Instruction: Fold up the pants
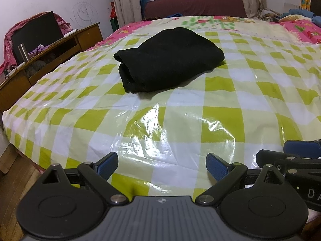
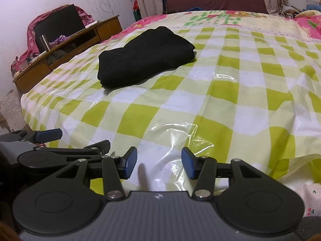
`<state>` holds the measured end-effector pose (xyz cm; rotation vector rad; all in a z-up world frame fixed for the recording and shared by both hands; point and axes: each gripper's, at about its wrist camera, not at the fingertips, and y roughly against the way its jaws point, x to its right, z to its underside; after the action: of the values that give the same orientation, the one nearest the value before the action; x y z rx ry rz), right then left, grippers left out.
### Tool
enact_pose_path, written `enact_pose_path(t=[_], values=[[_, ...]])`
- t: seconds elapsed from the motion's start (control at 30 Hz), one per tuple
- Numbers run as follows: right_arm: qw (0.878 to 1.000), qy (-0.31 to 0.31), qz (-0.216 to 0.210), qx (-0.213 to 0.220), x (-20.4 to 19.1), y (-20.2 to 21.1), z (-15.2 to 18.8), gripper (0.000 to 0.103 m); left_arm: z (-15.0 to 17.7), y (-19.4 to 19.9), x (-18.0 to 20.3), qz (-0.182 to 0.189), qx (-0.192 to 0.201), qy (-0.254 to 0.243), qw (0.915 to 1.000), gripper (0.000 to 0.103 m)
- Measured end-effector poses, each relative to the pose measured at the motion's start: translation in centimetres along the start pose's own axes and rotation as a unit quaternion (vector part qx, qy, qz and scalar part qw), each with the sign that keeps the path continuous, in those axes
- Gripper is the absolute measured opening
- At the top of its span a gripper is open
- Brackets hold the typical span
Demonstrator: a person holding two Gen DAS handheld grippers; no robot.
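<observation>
Item: black pants (image 1: 168, 60), folded bundle, on checked plastic sheet (image 1: 220, 120); both claws idle.

Far left of the frame: wooden cabinet (image 1: 50, 60) with steel flask (image 1: 23, 53). Upper centre: pants, compact, layered edges facing left, well apart from both tools. Lower centre: left gripper (image 1: 161, 166), jaws wide apart, holding nothing. Right wrist view, lower centre: right gripper (image 2: 159, 164), likewise spread and empty. Judgement: folding appears finished; any next move calls only for tidying loose edges.

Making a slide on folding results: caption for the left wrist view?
Folded black pants rest on the checkered bed cover; open left gripper hovers empty nearby.
</observation>
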<state>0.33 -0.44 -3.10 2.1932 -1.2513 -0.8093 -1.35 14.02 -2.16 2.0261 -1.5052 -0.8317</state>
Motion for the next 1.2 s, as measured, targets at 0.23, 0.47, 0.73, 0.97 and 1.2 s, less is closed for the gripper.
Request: enact_pose_path(t=[0.23, 0.47, 0.73, 0.97, 1.2], values=[[1.0, -0.001, 0.0, 0.0, 0.02, -0.03, 0.01, 0.05, -0.01, 0.0, 0.11, -0.003, 0.001, -0.002, 1.0, 0.103], [1.0, -0.001, 0.0, -0.001, 0.0, -0.03, 0.02, 0.05, 0.03, 0.02, 0.09, -0.004, 0.0, -0.003, 1.0, 0.103], [1.0, 0.002, 0.0, -0.002, 0.08, -0.13, 0.18, 0.05, 0.09, -0.24, 0.09, -0.003, -0.007, -0.004, 1.0, 0.103], [1.0, 0.002, 0.0, -0.003, 0.05, -0.14, 0.16, 0.05, 0.08, -0.27, 0.08, -0.004, -0.008, -0.004, 1.0, 0.103], [1.0, 0.002, 0.0, -0.003, 0.05, -0.13, 0.23, 0.05, 0.14, -0.31, 0.06, -0.006, -0.007, -0.006, 0.9999, 0.103]])
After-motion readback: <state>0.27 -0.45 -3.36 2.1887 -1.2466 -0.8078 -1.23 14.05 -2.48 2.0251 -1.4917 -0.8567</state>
